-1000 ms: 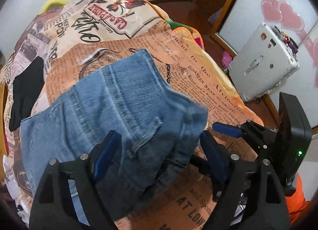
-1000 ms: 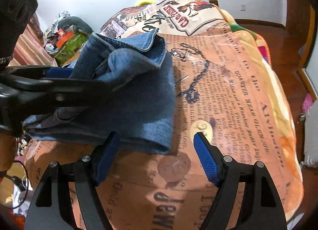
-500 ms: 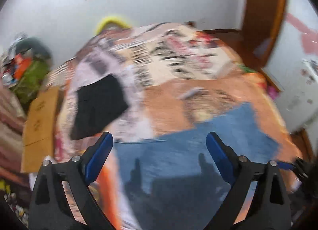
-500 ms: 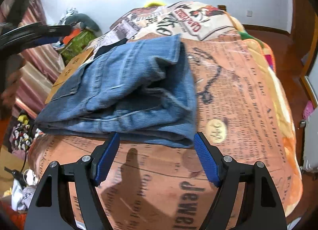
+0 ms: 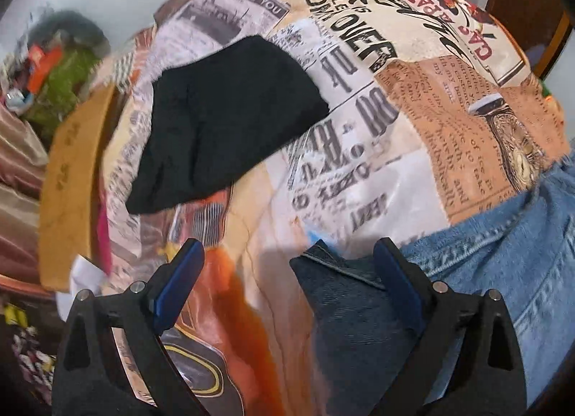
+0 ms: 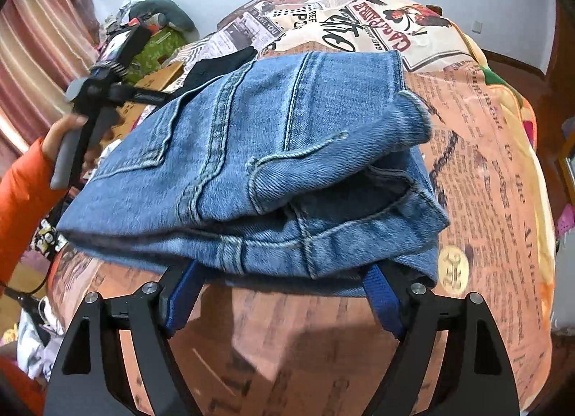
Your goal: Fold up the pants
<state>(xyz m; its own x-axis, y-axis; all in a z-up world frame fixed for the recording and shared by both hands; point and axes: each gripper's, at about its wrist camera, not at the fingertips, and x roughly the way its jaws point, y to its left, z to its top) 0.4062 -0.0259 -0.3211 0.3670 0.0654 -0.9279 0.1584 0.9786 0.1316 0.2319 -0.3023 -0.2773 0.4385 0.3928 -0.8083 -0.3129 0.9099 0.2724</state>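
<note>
Blue jeans (image 6: 273,160) lie folded in a thick stack on the newspaper-print bedspread (image 6: 485,171). My right gripper (image 6: 282,290) is at the stack's near edge; its jaws are opening, and the fold's edge hangs over the blue fingertips without being pinched. In the left wrist view my left gripper (image 5: 287,268) stands open over the bedspread (image 5: 359,171). A dark corner of the jeans (image 5: 503,257) lies loose by its right finger (image 5: 395,272). In the right wrist view the left gripper (image 6: 158,96) hovers at the stack's far left, held by a hand in an orange sleeve (image 6: 21,193).
A black garment (image 5: 222,117) lies on the bedspread beyond the left gripper. A cardboard box (image 5: 72,182) and a green bag (image 6: 158,49) with clutter stand off the bed's left side. Striped curtains (image 6: 32,56) hang at the far left.
The left gripper let go of the jeans, opened wide and swung to the stack's left end. The jeans dropped into a flat fold. The right gripper moved up to their near edge.
</note>
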